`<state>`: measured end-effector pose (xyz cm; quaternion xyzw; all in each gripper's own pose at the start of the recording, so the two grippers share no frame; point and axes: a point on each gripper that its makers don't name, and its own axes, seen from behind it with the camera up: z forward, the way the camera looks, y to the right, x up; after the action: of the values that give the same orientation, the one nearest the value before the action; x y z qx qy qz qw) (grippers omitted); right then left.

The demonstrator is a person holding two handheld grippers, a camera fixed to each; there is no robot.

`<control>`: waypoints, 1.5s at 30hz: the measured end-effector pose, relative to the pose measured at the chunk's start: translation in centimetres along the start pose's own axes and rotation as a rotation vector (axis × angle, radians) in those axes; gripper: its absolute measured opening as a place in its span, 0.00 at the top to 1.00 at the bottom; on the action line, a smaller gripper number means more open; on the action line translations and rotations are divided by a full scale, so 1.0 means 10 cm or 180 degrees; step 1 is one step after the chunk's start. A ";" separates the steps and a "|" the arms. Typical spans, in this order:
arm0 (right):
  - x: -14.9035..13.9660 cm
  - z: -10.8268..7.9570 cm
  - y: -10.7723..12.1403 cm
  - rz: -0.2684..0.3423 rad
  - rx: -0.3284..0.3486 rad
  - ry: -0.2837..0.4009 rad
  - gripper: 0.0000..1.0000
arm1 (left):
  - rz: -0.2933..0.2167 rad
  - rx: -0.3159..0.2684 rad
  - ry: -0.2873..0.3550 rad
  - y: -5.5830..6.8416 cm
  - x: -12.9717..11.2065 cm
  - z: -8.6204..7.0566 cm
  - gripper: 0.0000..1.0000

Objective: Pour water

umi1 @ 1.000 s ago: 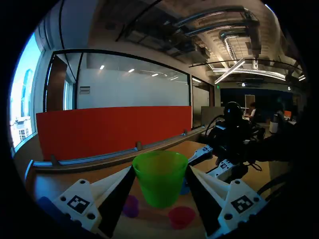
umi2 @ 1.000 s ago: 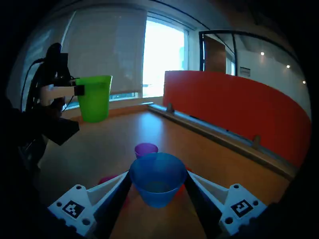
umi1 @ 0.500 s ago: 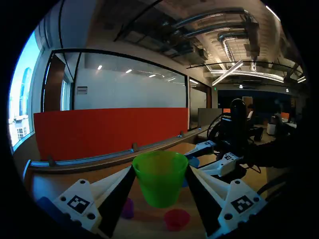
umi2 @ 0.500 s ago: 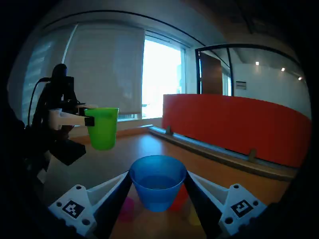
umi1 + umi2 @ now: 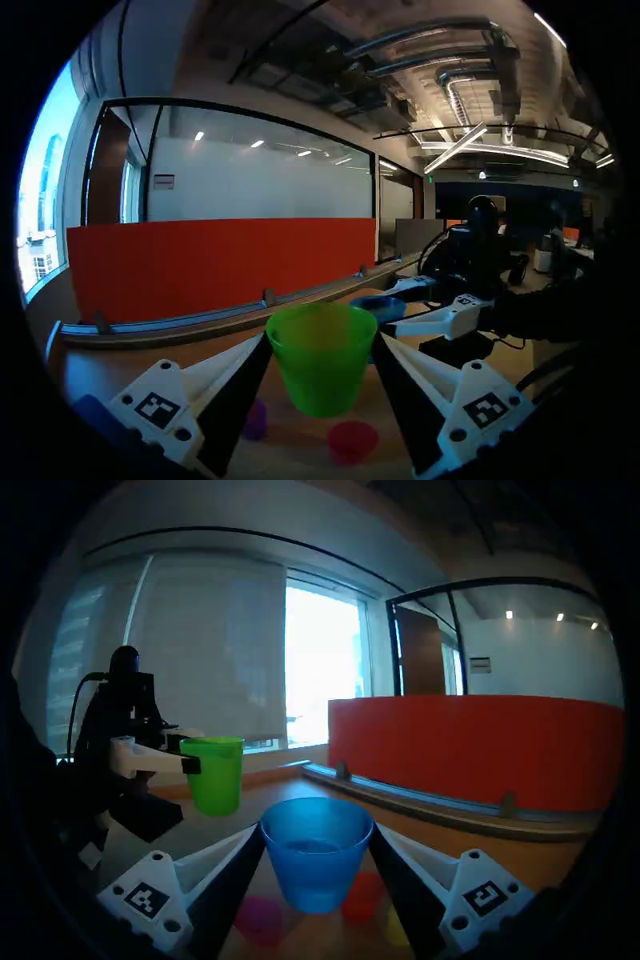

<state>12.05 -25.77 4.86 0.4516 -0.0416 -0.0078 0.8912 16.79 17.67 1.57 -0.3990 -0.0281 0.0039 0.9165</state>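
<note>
Higher now: blue cup [image 5: 317, 864], rim well apart from green cup [image 5: 214, 774]

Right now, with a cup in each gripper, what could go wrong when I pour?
1. The blue cup seems to hold water and the green cup sits apart from it: tipping early could wet the table.
2. Each tapered cup hangs in a side pinch alone, so the right gripper might let it slip when tilted.
3. Small cups stand below; spills could land in them.
</note>
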 end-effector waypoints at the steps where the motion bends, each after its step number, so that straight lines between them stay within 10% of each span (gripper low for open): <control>1: 0.01 0.00 0.01 -0.0012 -0.0006 -0.0005 0.07 | -0.0001 -0.0003 0.0000 0.00 0.00 0.00 0.13; 18: 0.28 -0.07 0.02 -0.0246 0.0008 -0.0092 0.07 | 0.0017 -0.0032 -0.0033 0.04 -0.06 0.02 0.13; 45: 0.82 -0.01 -0.05 -0.1163 0.0182 -0.0309 0.07 | 0.0028 -0.0072 -0.0035 0.11 -0.04 0.03 0.13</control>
<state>20.22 -26.42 4.95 0.4758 -0.0021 -0.1901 0.8588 16.37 18.66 0.93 -0.4094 -0.0314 0.0099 0.9117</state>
